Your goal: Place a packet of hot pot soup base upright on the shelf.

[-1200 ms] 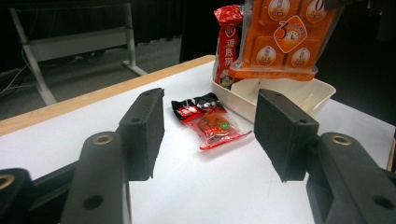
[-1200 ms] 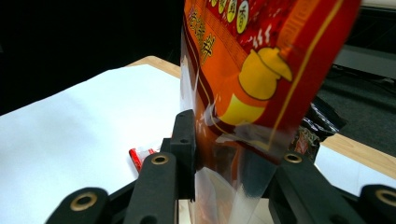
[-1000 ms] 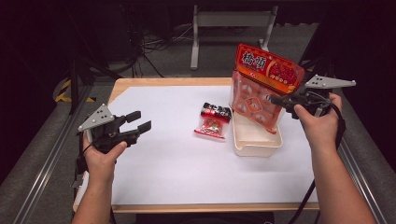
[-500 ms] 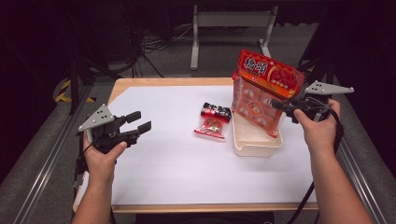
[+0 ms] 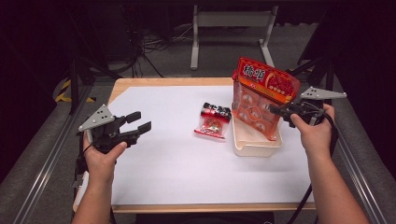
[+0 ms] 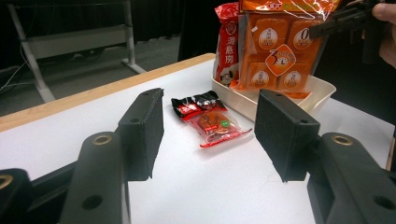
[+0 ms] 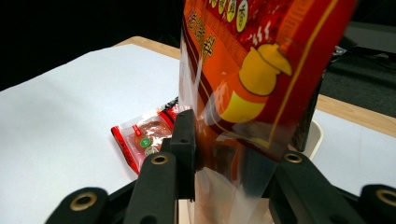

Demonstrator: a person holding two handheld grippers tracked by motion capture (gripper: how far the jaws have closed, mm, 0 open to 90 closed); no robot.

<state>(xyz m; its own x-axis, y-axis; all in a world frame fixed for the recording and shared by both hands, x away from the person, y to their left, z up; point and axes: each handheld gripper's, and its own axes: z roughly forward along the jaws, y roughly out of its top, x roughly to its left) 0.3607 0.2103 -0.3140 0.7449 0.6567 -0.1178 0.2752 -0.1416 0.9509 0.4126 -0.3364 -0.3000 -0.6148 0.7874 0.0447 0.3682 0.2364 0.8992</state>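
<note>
A large orange snack bag (image 5: pixel 260 95) stands upright with its lower edge inside a white tray (image 5: pixel 252 148) at the table's right. My right gripper (image 5: pixel 274 111) is shut on the bag's right side; in the right gripper view the jaws pinch the clear film of the orange bag (image 7: pixel 243 88). A small red snack packet (image 5: pixel 214 122) lies flat on the white sheet just left of the tray. My left gripper (image 5: pixel 136 125) hovers open and empty at the left. The left gripper view looks between its jaws at the small packet (image 6: pixel 211 122) and the orange bag (image 6: pixel 275 51).
A second red pouch (image 6: pixel 227 44) stands in the tray (image 6: pixel 322 91) behind the orange bag. The white sheet (image 5: pixel 163 163) covers the wooden table, with open room in the middle and front. Metal rails run along both sides.
My right gripper has come down a little with the orange bag, bringing its lower edge deeper into the tray. The left gripper has kept still.
</note>
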